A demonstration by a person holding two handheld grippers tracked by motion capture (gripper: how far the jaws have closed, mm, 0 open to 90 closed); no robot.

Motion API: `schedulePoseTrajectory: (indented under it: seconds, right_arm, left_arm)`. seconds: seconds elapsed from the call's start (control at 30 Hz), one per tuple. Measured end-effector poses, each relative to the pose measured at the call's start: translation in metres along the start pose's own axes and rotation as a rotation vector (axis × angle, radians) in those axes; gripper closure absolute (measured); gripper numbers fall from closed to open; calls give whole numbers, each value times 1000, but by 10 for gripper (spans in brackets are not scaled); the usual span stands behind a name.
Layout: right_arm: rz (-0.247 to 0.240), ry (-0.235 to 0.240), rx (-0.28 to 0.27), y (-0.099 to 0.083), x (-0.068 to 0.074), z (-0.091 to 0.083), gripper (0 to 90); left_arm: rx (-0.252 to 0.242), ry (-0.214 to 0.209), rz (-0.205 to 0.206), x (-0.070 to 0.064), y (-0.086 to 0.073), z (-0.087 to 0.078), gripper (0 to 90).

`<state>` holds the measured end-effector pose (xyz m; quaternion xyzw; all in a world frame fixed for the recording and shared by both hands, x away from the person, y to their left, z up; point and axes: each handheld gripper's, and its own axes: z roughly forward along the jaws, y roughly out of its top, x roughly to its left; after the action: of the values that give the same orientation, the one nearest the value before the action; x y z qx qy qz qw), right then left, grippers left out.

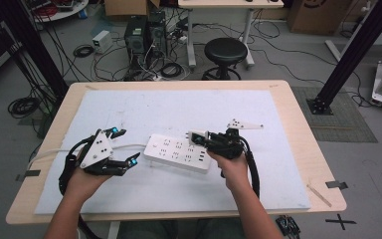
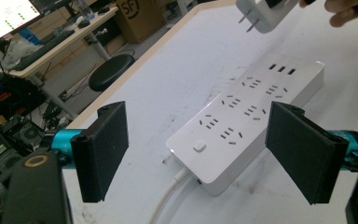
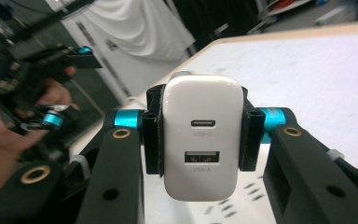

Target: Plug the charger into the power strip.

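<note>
- A white mat (image 1: 129, 107) is spread over the wooden table (image 1: 298, 119); a black stool (image 1: 225, 51) and cable tangles are seen beyond.
- The white USB charger (image 3: 202, 135) is clamped in the right gripper (image 1: 206, 139), raised over the power strip (image 1: 177, 152).
- The left gripper (image 1: 125, 147) is held wide apart, just beside the strip's corded end.
- Nothing is seen blocking the sockets.

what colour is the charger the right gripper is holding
White, clearest in the right gripper view: the charger sits clamped in the right gripper.
</note>
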<state>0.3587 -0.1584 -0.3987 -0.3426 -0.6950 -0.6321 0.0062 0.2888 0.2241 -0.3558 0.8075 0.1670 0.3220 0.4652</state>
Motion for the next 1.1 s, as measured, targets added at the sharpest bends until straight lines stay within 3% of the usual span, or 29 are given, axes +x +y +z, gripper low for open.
schedulePoseTrajectory:
  seconds: [0.23, 0.57, 0.67, 0.7, 0.8, 0.93, 1.07, 1.1]
  right_arm:
    - [-222, -84, 18, 11, 7, -5, 631]
    - [-517, -145, 222, 30, 26, 1, 631]
    - [-563, -144, 265, 35, 28, 4, 631]
    - [-612, -147, 317, 40, 31, 6, 632]
    - [-682, -137, 399, 47, 33, 12, 631]
    - [-719, -120, 514, 58, 32, 23, 632]
    - [-720, -96, 647, 68, 30, 36, 632]
    - [-720, -96, 647, 68, 30, 36, 632]
  left_arm:
    - [13, 18, -7, 5, -5, -6, 213]
    - [20, 40, -15, 9, -10, -14, 214]
    - [20, 44, -16, 10, -12, -17, 213]
    - [25, 44, -15, 10, -13, -18, 213]
    - [28, 49, -19, 10, -16, -20, 213]
    - [32, 55, -25, 11, -17, -22, 213]
    - [32, 48, -13, 11, -16, -22, 213]
    - [32, 48, -13, 11, -16, -22, 213]
